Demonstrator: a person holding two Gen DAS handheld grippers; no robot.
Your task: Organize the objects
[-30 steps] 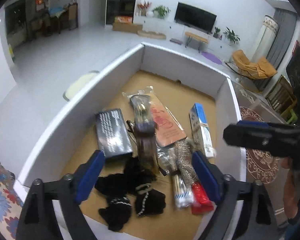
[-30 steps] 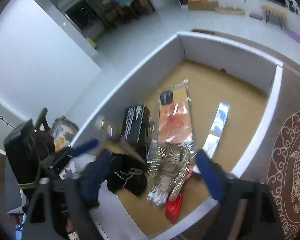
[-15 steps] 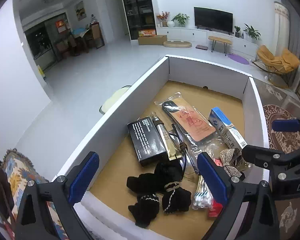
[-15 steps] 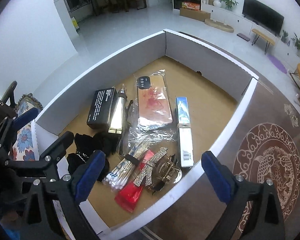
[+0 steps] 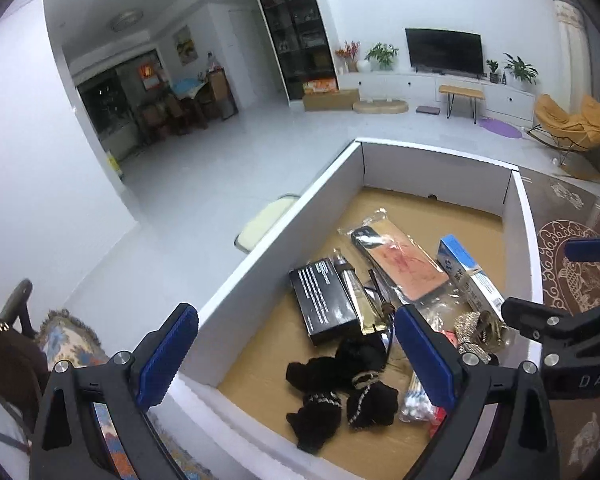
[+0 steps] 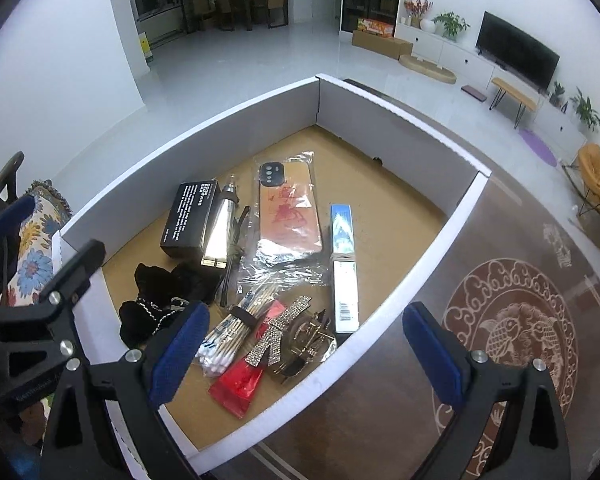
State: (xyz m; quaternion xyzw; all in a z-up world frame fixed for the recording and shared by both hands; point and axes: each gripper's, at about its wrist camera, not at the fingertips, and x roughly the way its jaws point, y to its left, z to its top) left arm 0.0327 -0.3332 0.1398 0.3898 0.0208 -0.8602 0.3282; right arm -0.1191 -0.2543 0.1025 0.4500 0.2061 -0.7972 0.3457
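Both tools hang above the near edge of a white-walled box with a brown floor. The left gripper has its jaws spread wide with nothing between the blue pads; beyond its tips lie black socks and a black carton. The right gripper is likewise spread wide and empty. Just ahead of its left pad sit a bundle of cotton swabs, a red packet and a glittery bow clip. Farther out lie a wrapped phone case and a blue-and-white carton.
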